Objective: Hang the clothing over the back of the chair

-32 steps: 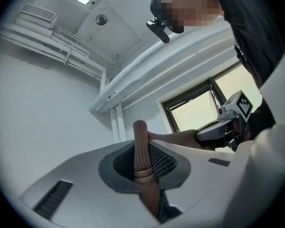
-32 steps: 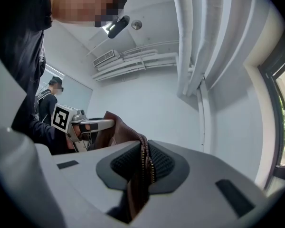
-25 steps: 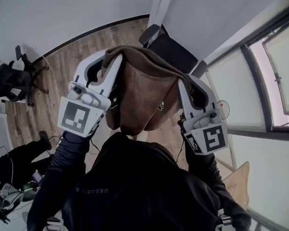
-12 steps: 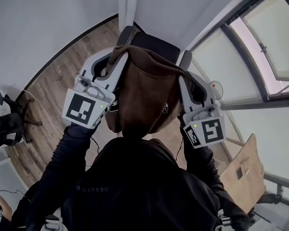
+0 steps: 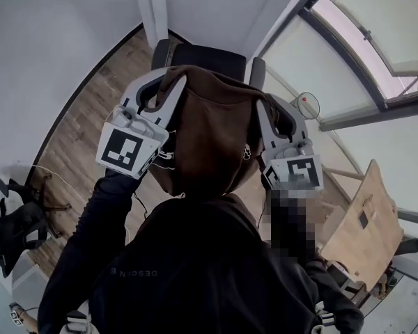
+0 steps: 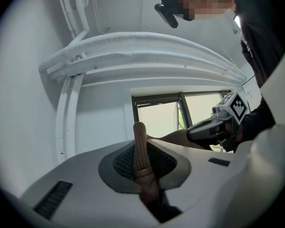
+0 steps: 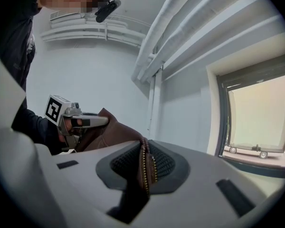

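Note:
A brown jacket point(image 5: 212, 138) hangs between my two grippers, held up in front of the person. My left gripper point(image 5: 168, 83) is shut on its ribbed edge point(image 6: 140, 146), which stands up between the pads. My right gripper point(image 5: 266, 108) pinches the zipper edge point(image 7: 145, 167); its jaws are easing open slightly, with the fabric still pressed between them. Just beyond the jacket stands the black chair point(image 5: 205, 53), its back and armrests showing above the cloth. Each gripper view shows the other gripper: the right gripper point(image 6: 213, 126) and the left gripper point(image 7: 85, 121), with cloth stretched between them.
A white pillar point(image 5: 150, 5) rises behind the chair in the room's corner. Large windows point(image 5: 376, 40) run along the right. A wooden board point(image 5: 362, 221) lies at lower right. Another black office chair point(image 5: 14, 228) stands at lower left on the wood floor point(image 5: 83, 117).
Both grippers have carried the jacket toward the black chair, which now sits directly beyond the cloth. Both still hold the cloth.

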`<state>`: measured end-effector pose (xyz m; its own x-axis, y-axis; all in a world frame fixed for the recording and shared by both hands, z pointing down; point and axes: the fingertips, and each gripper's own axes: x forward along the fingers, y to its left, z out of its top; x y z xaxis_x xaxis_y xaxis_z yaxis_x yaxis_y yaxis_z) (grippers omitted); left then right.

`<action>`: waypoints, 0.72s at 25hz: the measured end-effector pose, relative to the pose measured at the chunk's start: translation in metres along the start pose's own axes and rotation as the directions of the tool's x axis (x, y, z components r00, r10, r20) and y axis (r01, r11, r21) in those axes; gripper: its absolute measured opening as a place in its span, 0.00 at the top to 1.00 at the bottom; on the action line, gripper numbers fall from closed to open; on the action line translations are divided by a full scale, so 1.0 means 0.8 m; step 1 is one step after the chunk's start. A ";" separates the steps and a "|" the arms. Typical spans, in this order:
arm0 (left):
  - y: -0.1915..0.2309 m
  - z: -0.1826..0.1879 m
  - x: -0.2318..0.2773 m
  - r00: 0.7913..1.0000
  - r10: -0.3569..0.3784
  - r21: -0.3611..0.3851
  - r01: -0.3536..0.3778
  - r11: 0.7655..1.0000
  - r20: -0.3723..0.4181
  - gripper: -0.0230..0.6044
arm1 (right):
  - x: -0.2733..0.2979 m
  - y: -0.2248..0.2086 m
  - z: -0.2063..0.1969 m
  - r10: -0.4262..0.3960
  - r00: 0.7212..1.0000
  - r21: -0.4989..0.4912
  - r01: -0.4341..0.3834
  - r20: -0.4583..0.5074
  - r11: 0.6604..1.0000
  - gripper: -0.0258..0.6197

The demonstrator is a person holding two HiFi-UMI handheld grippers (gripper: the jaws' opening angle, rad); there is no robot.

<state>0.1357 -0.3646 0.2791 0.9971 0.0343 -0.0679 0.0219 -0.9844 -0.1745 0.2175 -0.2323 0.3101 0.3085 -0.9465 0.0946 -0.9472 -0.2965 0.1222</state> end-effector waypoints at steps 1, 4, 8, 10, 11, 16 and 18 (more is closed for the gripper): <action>0.001 -0.005 0.004 1.000 -0.012 0.001 0.012 1.000 -0.004 0.88 | 0.003 -0.002 -0.004 -0.012 1.000 0.004 0.012 -0.007 1.000 0.86; 0.005 -0.020 0.012 0.999 -0.046 0.003 0.046 0.999 -0.016 0.88 | 0.010 -0.007 -0.015 -0.043 0.999 0.015 0.044 -0.030 0.999 0.86; 0.011 -0.039 0.022 0.996 -0.076 -0.009 0.076 0.997 -0.047 0.88 | 0.019 -0.014 -0.026 -0.071 0.996 0.021 0.072 -0.053 0.997 0.86; 0.013 -0.046 0.029 0.995 -0.091 -0.025 0.089 0.996 -0.050 0.88 | 0.024 -0.018 -0.033 -0.087 0.994 0.026 0.089 -0.069 0.996 0.86; 0.014 -0.050 0.032 0.994 -0.098 -0.034 0.096 0.995 -0.049 0.88 | 0.026 -0.020 -0.037 -0.094 0.992 0.030 0.097 -0.079 0.995 0.86; 0.021 -0.073 0.045 0.989 -0.123 -0.045 0.120 0.992 -0.076 0.88 | 0.040 -0.028 -0.056 -0.112 0.987 0.042 0.118 -0.112 0.992 0.86; 0.021 -0.081 0.050 0.987 -0.135 -0.044 0.132 0.990 -0.082 0.88 | 0.044 -0.030 -0.064 -0.119 0.985 0.047 0.126 -0.124 0.991 0.86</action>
<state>0.1809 -0.3912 0.3368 0.9876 0.1529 0.0367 0.1566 -0.9779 -0.1383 0.2559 -0.2520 0.3608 0.4278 -0.8811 0.2015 -0.9038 -0.4191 0.0862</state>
